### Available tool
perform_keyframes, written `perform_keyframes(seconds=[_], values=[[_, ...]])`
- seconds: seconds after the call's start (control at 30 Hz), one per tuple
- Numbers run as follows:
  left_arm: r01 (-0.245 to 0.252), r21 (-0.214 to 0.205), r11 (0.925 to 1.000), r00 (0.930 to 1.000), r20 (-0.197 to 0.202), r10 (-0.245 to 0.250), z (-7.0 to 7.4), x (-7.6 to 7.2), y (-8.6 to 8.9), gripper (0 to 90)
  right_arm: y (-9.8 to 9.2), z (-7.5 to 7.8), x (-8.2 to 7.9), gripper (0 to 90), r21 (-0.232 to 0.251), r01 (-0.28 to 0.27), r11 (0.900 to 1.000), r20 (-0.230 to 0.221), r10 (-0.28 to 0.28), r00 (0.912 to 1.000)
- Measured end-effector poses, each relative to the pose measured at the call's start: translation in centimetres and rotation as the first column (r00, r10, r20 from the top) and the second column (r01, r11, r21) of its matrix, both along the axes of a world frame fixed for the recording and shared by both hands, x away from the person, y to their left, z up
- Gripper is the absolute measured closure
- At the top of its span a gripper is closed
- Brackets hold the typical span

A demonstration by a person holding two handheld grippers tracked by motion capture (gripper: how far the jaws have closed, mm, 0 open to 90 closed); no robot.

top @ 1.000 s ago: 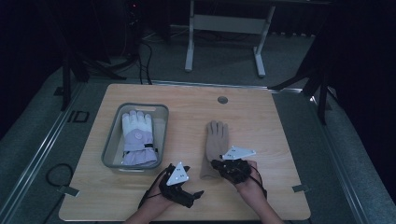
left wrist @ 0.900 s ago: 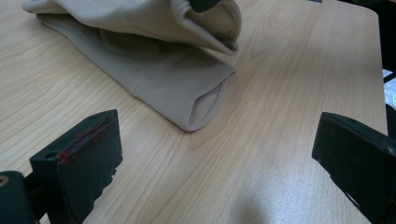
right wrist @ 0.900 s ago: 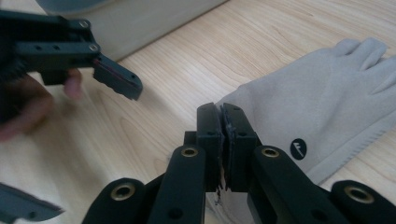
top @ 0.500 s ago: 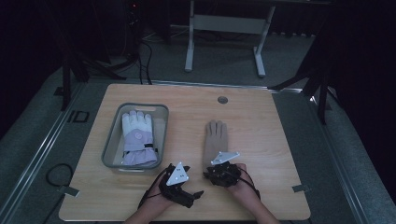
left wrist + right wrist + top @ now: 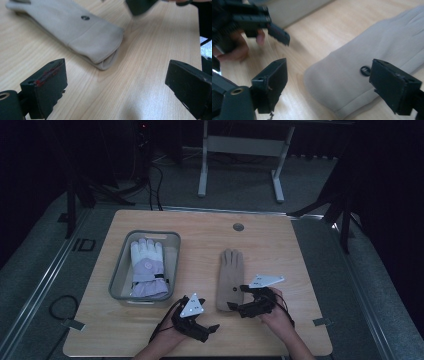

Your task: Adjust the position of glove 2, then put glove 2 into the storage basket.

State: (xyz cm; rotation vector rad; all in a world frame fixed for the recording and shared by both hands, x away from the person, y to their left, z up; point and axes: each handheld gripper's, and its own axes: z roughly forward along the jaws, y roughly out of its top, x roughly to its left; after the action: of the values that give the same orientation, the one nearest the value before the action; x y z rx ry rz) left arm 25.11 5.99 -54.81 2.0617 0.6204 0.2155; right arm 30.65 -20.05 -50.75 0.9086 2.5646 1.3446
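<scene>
A beige glove [image 5: 231, 279] lies flat on the wooden table [image 5: 280, 245], fingers pointing away and cuff toward the person. My right gripper [image 5: 238, 300] is at the cuff's right side. Its jaws have just been opening and stand wide apart, and the cuff with its small dark button [image 5: 364, 70] lies between and below them, unpressed. My left gripper [image 5: 210, 329] rests near the front edge, left of the cuff, open with nothing in it. In the left gripper view the glove's cuff [image 5: 95, 42] lies just beyond the left gripper [image 5: 117, 85].
A clear plastic bin [image 5: 120, 270] stands at the table's left and holds a white and lavender glove [image 5: 146, 267]. A round cable hole [image 5: 238, 227] sits near the far edge. Bare wood stretches along the table's right side.
My right gripper slid left over the cuff, then came back to the right, and its jaws have gone from shut to wide open. The glove and my left gripper stayed put.
</scene>
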Motion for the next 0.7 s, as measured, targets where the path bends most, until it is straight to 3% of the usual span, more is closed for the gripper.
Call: perform_keyframes(seconds=[0.03, 0.07, 0.13, 0.33, 0.4, 0.5, 0.67, 0.7], values=[[0.0, -0.012, 0.9999, 0.9996, -0.029, 0.0, 0.1, 0.2, 0.0, 3.9, -0.3, 0.0, 0.1, 16.5, 0.01, -0.002, 0.9999, 0.011, 0.002, 0.9999], [-0.001, -0.01, 1.0, 0.9995, -0.031, 0.001, 0.2, 0.2, 0.0, 3.9, -1.1, 0.1, 0.4, 16.6, 0.004, -0.002, 1.0, 0.077, 0.002, 0.997], [-0.003, -0.006, 1.0, 0.9996, -0.029, 0.003, 0.3, 0.3, 0.0, 3.9, -1.6, 0.1, 0.8, 16.6, 0.007, 0.015, 0.9999, 0.103, -0.016, 0.9946], [0.006, 0.002, 1.0, 0.9998, -0.02, -0.006, 0.6, 0.6, -0.1, 3.9, -2.8, 0.1, 2.0, 13.4, 0.038, 0.085, 0.9956, 0.009, -0.085, 0.9963], [0.008, 0.015, 0.9999, 0.9999, -0.014, -0.007, 0.7, 0.8, -0.3, 3.9, -3.0, 0.1, 2.2, 13.3, 0.05, 0.069, 0.9963, 0.013, -0.07, 0.9974], [0.021, 0.035, 0.9992, 0.9998, 0.0, -0.021, 0.8, 1.1, -0.6, 4.3, -3.1, 0.2, 2.6, 13.9, 0.031, 0.092, 0.9953, 0.029, -0.093, 0.9953], [0.053, 0.034, 0.998, 0.9981, 0.03, -0.054, 1.1, 1.6, -1.1, 8.2, -3.2, 0.5, 3.6, 15.3, 0.022, 0.117, 0.9929, 0.049, -0.118, 0.9918], [0.063, 0.039, 0.9973, 0.9971, 0.04, -0.064, 1.2, 1.7, -1.3, 11.9, -3.3, 0.6, 4.2, 17.4, 0.023, 0.126, 0.9918, 0.046, -0.127, 0.9909]])
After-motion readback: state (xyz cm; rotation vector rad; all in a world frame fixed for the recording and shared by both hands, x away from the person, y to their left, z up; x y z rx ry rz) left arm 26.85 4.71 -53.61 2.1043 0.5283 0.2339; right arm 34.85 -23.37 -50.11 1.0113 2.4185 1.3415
